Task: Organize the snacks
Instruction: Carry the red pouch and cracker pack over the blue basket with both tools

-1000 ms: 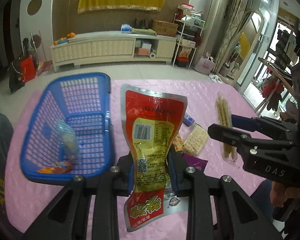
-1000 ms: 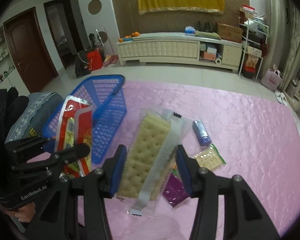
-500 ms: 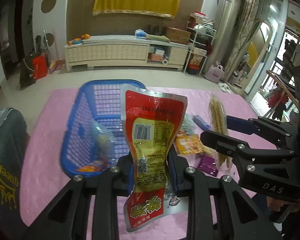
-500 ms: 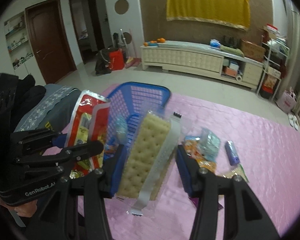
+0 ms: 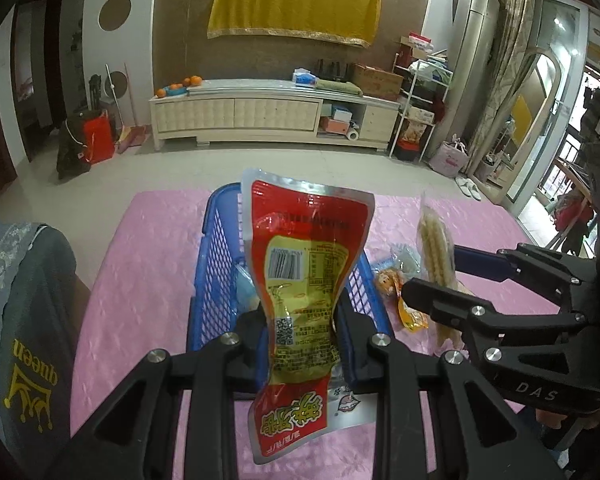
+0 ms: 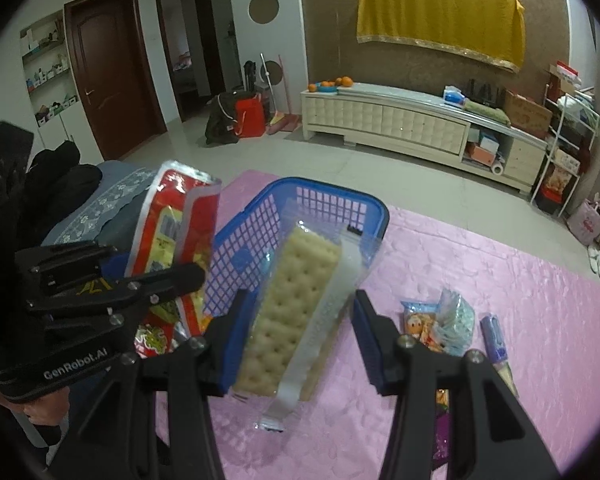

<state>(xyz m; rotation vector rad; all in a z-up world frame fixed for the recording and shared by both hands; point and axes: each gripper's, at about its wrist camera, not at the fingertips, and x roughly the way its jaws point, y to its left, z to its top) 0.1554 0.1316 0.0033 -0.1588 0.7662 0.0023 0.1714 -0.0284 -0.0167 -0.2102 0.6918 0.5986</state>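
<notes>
Left wrist view: left gripper [image 5: 300, 330] clamped on red snack pouch [image 5: 304, 276], pads pressing its narrow waist; pouch upright, printed text upside down, lower end hanging below jaws. Blue basket [image 5: 212, 264] directly behind pouch at 12 o'clock, on pink tablecloth [image 5: 148, 280]; pale wrapped item dimly seen inside basket, kind cannot be told. Right gripper [image 5: 440, 280] at 3 o'clock, gripping cracker pack [image 5: 434, 240] seen edge-on. Small orange snack packets [image 5: 388, 284] on cloth between basket and right gripper. Grey cushion [image 5: 24, 320] with yellow lettering at 9 o'clock.

Right wrist view: right gripper [image 6: 296, 320] closed on cracker pack [image 6: 296, 304], blue pads against both long sides of clear wrapper; pack tilted, top end over near rim of blue basket [image 6: 300, 200]. Left gripper [image 6: 156, 276] at 9 o'clock with red snack pouch [image 6: 180, 240] held just beside left wall of basket. At 3 o'clock on pink tablecloth [image 6: 500, 280]: cartoon-print packet [image 6: 420, 320], clear bluish packet [image 6: 456, 316], small blue stick packet [image 6: 494, 336], close together, apart from basket. Purple wrapper [image 6: 442, 436] partly hidden behind right finger.
</notes>
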